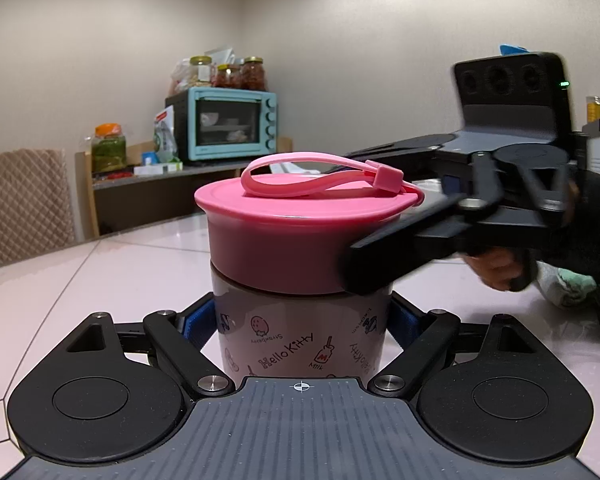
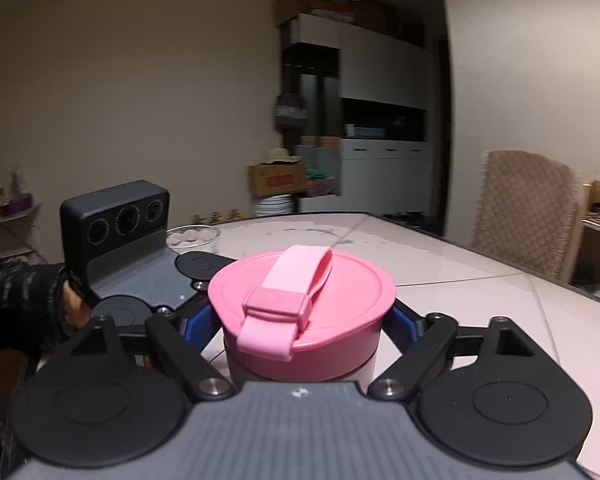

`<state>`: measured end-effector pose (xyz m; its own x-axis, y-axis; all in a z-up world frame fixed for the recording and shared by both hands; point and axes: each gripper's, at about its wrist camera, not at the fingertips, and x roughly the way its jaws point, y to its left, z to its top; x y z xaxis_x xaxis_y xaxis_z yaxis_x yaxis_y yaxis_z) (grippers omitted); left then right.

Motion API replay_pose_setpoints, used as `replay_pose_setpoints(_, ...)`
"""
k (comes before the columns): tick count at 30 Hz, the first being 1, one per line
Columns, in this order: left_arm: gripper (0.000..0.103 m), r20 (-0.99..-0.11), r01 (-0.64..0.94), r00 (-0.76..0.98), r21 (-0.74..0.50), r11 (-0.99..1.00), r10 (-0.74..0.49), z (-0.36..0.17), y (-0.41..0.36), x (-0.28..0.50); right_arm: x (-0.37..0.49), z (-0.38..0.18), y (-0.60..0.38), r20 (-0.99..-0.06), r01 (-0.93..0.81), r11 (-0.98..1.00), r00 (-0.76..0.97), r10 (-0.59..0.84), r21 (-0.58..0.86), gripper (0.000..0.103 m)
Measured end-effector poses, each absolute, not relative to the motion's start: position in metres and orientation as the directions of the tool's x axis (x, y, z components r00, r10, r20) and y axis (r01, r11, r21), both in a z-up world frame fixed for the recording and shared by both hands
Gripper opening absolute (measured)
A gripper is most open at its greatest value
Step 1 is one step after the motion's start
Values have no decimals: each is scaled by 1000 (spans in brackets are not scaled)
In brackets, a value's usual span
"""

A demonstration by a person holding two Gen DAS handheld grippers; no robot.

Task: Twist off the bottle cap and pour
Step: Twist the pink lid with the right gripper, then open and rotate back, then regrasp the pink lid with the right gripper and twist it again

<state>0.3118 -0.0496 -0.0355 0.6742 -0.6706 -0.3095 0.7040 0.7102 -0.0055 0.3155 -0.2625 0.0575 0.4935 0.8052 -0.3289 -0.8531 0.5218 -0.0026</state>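
Bottle [image 1: 300, 340] stands on the table [image 1: 100, 272] at frame centre, my left hand-held gripper [image 1: 300, 328] clamped on its body, while my right hand-held gripper [image 2: 302, 320] sits loose around the pink cap [image 2: 302, 300], so re-closing off-centre could snag the strap [image 2: 288, 296] and slip.

1 bottle [image 1: 300, 336], 1 cap [image 1: 288, 236], 2 claws [image 1: 302, 320] [image 2: 300, 320], 1 oven [image 1: 228, 122].

Left wrist view: taken low over the desk [image 1: 100, 272], close behind the bottle [image 1: 300, 344], faced toward a corner with a toaster oven [image 1: 228, 124].
Right wrist view: taken just above the pink cap [image 2: 304, 300], faced toward white cabinets [image 2: 380, 168].
Shared: the bottle, the desk, and each opposite hand-held gripper are seen in both.
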Motion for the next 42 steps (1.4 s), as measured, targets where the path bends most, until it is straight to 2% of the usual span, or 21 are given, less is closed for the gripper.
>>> replay_pose_setpoints(4, 90, -311, 703, 674, -7, 711, -670, -35, -50, 312, 294, 62, -253, -350, -755, 656, 619, 703, -18, 98)
replay_pose_setpoints(5, 90, -311, 703, 674, -7, 711, -670, -35, -50, 311, 287, 63, -252, -330, -726, 687, 647, 687, 6, 98)
replay_pose_setpoints(10, 90, -311, 702, 675, -8, 712, -669, -34, -50, 310, 266, 61, -250, -307, -626, 779, 734, 606, 43, 98)
replay_pose_setpoints(18, 90, -310, 701, 676, -10, 713, -669, -34, -50, 311, 259, 54, -222, -291, -454, 891, 850, 438, 15, 98)
replay_pose_setpoints(30, 90, -310, 700, 676, -12, 714, -668, -34, -50, 307, 272, 35, -196, -286, -336, 940, 897, 337, 54, 96)
replay_pose_setpoints(37, 90, -310, 700, 676, -13, 714, -669, -35, -48, 305, 273, 30, -194, -280, -302, 952, 910, 305, 56, 87)
replay_pose_setpoints(42, 90, -309, 698, 678, -13, 716, -667, -35, -51, 305, 272, 27, -195, -270, -314, 948, 910, 314, 44, 85)
